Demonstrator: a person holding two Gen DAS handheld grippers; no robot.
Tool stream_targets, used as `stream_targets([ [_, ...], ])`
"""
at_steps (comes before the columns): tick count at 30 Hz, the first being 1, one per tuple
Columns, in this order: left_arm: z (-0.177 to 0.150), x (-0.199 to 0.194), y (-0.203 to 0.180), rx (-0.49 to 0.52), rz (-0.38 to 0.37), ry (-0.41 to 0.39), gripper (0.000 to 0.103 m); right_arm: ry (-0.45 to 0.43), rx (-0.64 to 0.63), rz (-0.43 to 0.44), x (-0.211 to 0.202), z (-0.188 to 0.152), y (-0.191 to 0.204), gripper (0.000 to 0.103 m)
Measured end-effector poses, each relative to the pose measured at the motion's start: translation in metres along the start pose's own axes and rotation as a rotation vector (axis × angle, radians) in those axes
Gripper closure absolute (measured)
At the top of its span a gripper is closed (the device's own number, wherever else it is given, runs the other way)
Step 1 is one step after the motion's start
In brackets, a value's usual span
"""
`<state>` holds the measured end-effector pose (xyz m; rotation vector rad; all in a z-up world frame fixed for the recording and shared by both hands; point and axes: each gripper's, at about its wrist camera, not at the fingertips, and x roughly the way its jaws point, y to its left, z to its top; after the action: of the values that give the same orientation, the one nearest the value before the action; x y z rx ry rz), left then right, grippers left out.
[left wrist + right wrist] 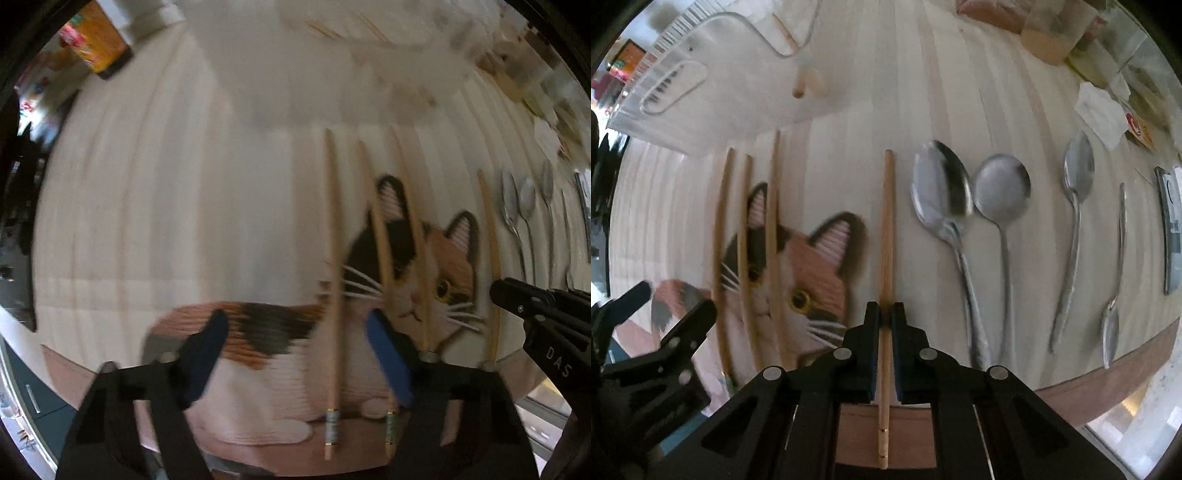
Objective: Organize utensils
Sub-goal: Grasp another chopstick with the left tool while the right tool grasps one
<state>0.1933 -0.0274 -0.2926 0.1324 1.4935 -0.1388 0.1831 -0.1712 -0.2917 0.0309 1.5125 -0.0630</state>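
Several wooden chopsticks lie side by side on a cat-pattern mat (258, 332) (812, 266) on the pale table. My right gripper (885, 314) (502, 291) points down and is shut on the rightmost chopstick (888, 221), pads pressed to its lower half. My left gripper (297, 321) (670, 301) stands open over the mat. A chopstick (334, 277) runs between its blue pads (388, 358) without touching them. A second chopstick (376, 229) passes behind the right pad. Several metal spoons (942, 192) (511, 206) lie in a row to the right of the chopsticks.
A clear plastic holder (683, 74) with a chopstick (798, 81) in it stands at the far left. Paper (1100, 110) and packets crowd the far right, beside a dark flat device (1171, 229). An orange box (99, 40) sits far off. The table's brown edge (1108, 376) runs close below.
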Motion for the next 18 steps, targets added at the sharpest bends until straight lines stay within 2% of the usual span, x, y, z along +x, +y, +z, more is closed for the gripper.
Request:
stream_targets([
  [2,0.0,-0.001,-0.003,0.005,-0.006,-0.01,0.057,0.007,0.0,0.01,0.001,-0.001,-0.004,0.096],
  [3,0.0,-0.003,-0.004,0.01,-0.007,-0.011,0.068,0.01,-0.005,0.008,0.001,-0.001,-0.005,0.096],
  [4,0.0,-0.005,-0.005,0.011,-0.007,-0.015,0.087,0.013,-0.005,0.005,0.001,-0.001,-0.006,0.096],
  [5,0.0,-0.006,-0.004,0.008,-0.003,-0.012,0.095,0.018,-0.006,0.001,0.001,0.0,-0.005,0.096],
  [6,0.0,-0.006,-0.002,0.0,-0.001,-0.007,0.098,0.022,-0.011,-0.006,0.002,-0.004,-0.007,0.096],
  [11,-0.008,-0.009,0.025,-0.066,-0.008,0.012,0.098,0.096,-0.032,-0.054,0.004,-0.006,0.01,0.095],
  [18,-0.015,-0.01,0.047,-0.078,-0.007,0.011,0.098,0.06,-0.071,-0.083,0.002,-0.016,0.013,0.095],
])
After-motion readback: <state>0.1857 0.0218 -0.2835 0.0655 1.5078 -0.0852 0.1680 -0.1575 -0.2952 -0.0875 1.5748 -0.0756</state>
